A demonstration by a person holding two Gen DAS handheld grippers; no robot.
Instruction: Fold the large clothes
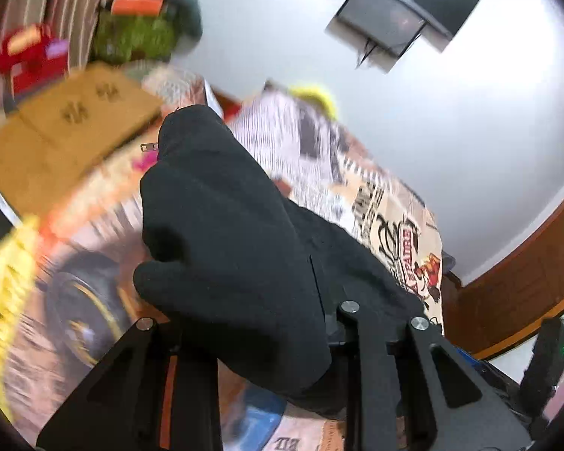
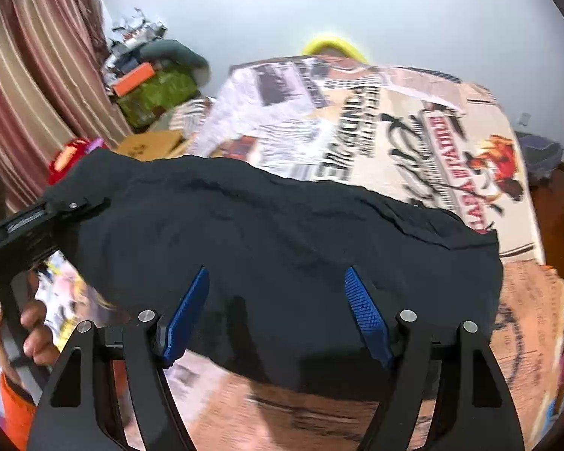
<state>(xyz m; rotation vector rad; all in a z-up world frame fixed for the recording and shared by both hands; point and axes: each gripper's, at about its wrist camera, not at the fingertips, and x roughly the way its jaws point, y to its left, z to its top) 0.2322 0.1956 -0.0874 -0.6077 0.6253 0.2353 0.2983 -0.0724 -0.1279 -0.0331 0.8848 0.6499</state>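
A large black garment stretches across a bed with a printed sheet. Its left corner is raised off the bed. My left gripper is at that corner, shut on the cloth, and a person's hand holds its handle. In the left wrist view the black garment drapes over the fingers and hides them. My right gripper stands open near the garment's front edge. Its blue pads are wide apart with their inner faces bare. The black cloth lies beyond and below them.
A cardboard box lies at the bed's left side. A striped curtain and a pile of clutter with a green bundle are behind it. A screen hangs on the white wall. Something yellow sits at the bed's far end.
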